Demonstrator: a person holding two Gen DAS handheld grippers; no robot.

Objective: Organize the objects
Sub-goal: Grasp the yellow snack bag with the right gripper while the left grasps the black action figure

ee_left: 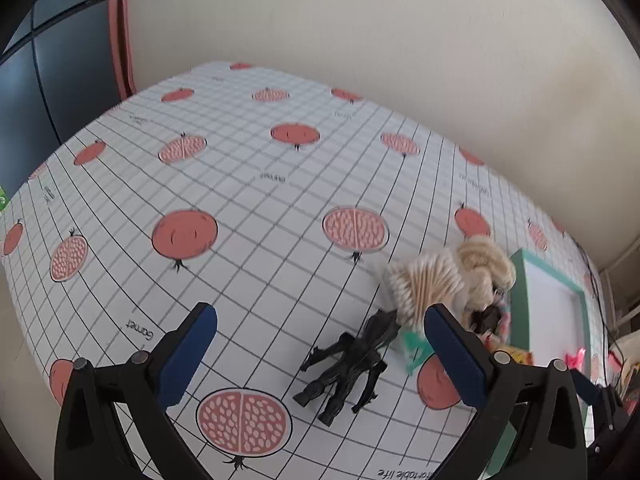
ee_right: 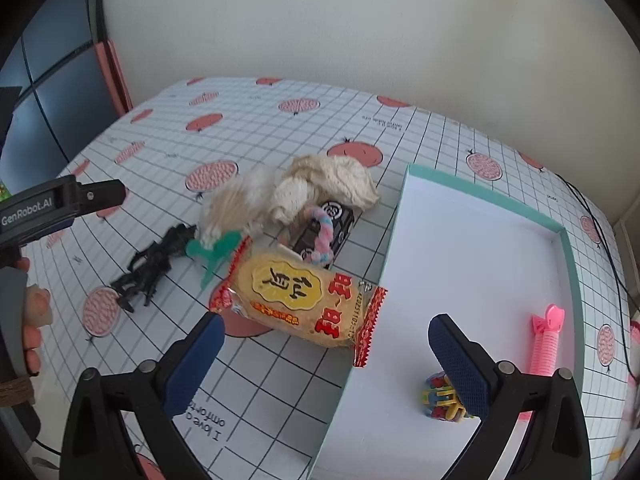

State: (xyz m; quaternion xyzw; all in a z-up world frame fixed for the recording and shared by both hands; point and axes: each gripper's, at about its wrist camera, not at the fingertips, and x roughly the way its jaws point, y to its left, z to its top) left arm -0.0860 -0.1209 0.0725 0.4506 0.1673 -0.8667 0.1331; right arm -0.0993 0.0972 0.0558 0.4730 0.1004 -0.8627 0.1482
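While both claws hang spread and empty above the counter point(ee_left: 248, 184), a pile of clutter lies just left of the teal-rimmed white tray point(ee_right: 480, 240). The left claw point(ee_left: 320, 344) frames a black toy figure point(ee_left: 344, 368) lying on its side, touching a bundle of cotton swabs point(ee_left: 424, 284). The right claw point(ee_right: 326, 360) hovers by a yellow-and-red snack packet point(ee_right: 296, 300) whose end overlaps the tray's rim. A cream cloth point(ee_right: 332, 184) covers part of a black toy car point(ee_right: 320, 228). Inside the tray lie a pink comb point(ee_right: 546, 340) and 1 small multicoloured item point(ee_right: 440, 400).

A home room — pomegranate-print tablecloth point(ee_left: 248, 184), plain cream wall point(ee_left: 360, 20), toys and a snack packet point(ee_right: 298, 304) — domestic clutter
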